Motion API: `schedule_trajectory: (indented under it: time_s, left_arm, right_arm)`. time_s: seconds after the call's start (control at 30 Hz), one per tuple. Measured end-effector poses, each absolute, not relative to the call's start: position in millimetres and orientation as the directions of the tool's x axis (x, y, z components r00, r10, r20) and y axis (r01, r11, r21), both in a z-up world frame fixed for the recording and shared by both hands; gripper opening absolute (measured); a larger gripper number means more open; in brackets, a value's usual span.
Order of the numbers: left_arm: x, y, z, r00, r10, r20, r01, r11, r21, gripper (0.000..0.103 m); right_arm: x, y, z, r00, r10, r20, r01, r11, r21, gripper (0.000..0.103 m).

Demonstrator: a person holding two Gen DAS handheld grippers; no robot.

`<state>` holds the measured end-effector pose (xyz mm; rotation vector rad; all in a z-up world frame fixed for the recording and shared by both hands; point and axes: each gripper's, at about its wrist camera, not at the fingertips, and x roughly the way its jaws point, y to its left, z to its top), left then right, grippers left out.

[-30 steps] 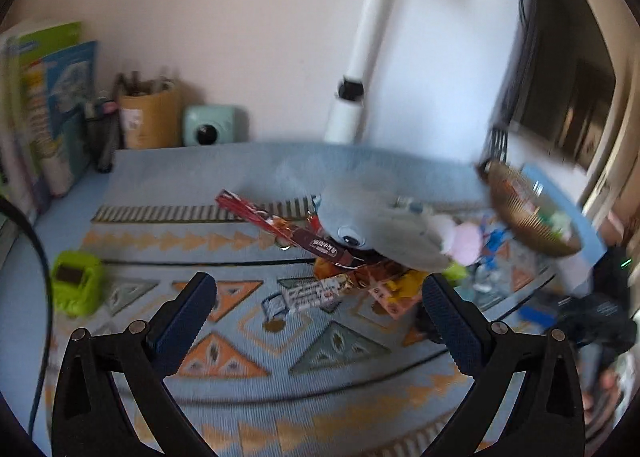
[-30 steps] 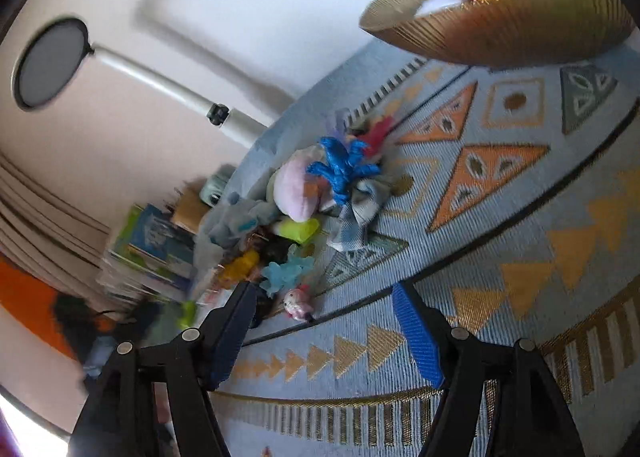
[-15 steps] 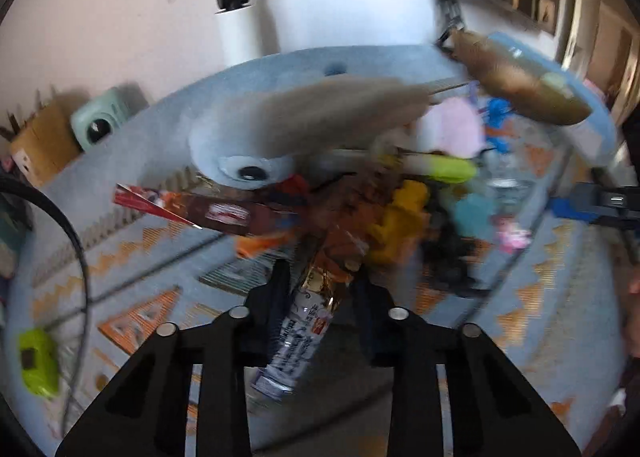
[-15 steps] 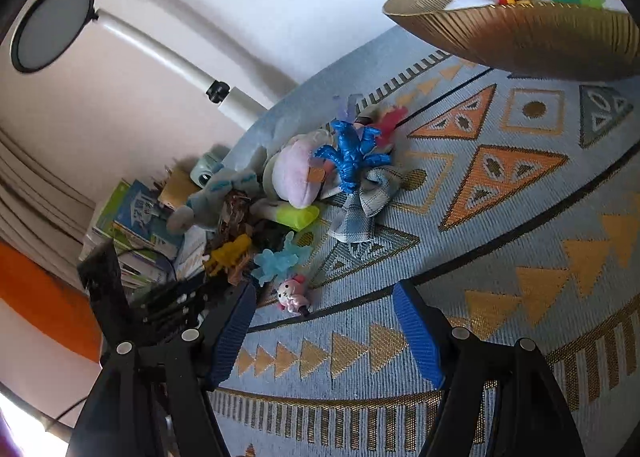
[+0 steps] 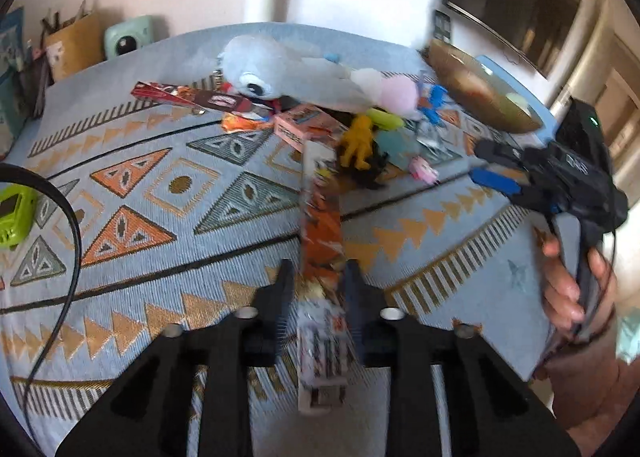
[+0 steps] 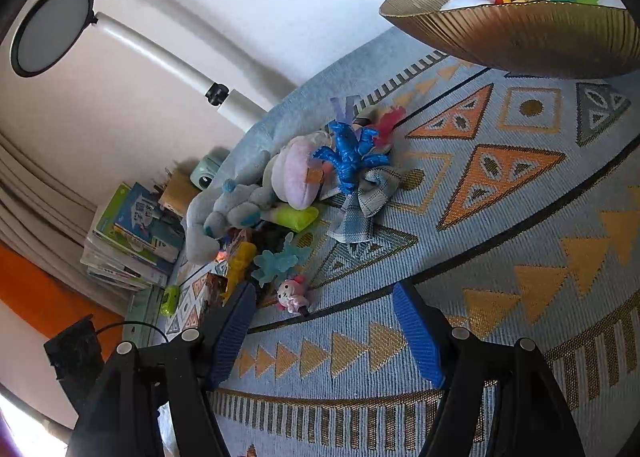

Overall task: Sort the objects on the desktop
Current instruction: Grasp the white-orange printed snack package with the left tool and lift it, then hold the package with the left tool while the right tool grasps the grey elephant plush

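The left claw [image 5: 316, 281] grips a long snack pack [image 5: 320, 241], its jaws narrow after closing in and easing slightly wider, pads pressed on the wrapper's sides. The pack runs forward between the fingers and back beneath the claw, blurred. Ahead of it lies the toy pile [image 5: 340, 105]: a grey plush [image 5: 280, 73], a yellow figure [image 5: 358, 141] and a pink box [image 5: 304, 127]. Further right sits the gold bowl [image 5: 480, 93].

The right claw [image 6: 324, 321] hangs wide and empty over the rug [image 6: 500, 257]. A small pink doll [image 6: 294, 293] lies just ahead of its left finger, a blue octopus [image 6: 348, 153] beyond, the bowl far up right.
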<state>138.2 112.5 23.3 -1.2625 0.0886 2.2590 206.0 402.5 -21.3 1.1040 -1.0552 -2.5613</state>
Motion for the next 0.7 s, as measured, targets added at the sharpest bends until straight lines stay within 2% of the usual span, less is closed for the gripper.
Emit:
schedule_trajectory:
  time_s: [0.17, 0.27, 0.33, 0.47, 0.6, 0.7]
  left_arm:
    - [117.8, 126.7, 11.1, -0.413, 0.427, -0.805, -0.461, -0.860, -0.220, 0.031]
    - [117.1, 134.7, 7.3, -0.436, 0.471, -0.767, -0.493, -0.838, -0.234, 0.030]
    - [116.8, 129.6, 8.9, -0.441, 0.500, -0.746, -0.473, -0.835, -0.280, 0.022]
    - [124.6, 103.1, 20.9, -0.530, 0.505, -0.681, -0.405, -0.856, -0.320, 0.022]
    - [127.2, 72.0, 18.8, -0.583, 0.527, -0.619, -0.327, -0.849, -0.414, 0.022]
    - [126.3, 62.2, 17.5, -0.598, 0.548, -0.585, -0.317, -0.832, -0.456, 0.022]
  right_arm:
    - [205.7, 402.1, -22.1, -0.714, -0.396, -0.578, -0.123, -0.741, 0.660, 0.070]
    - [205.1, 401.8, -22.5, -0.714, -0.395, -0.578, -0.123, -0.742, 0.659, 0.070]
    - [205.7, 401.7, -23.2, -0.713, -0.395, -0.579, -0.122, -0.744, 0.657, 0.070]
    - [206.6, 400.1, -22.8, -0.717, -0.377, -0.587, -0.125, -0.758, 0.640, 0.070]
    - [207.1, 389.4, -16.5, -0.722, -0.334, -0.606, -0.110, -0.809, 0.577, 0.070]
    - [205.0, 368.4, -6.7, -0.708, -0.269, -0.653, -0.092, -0.882, 0.463, 0.070]
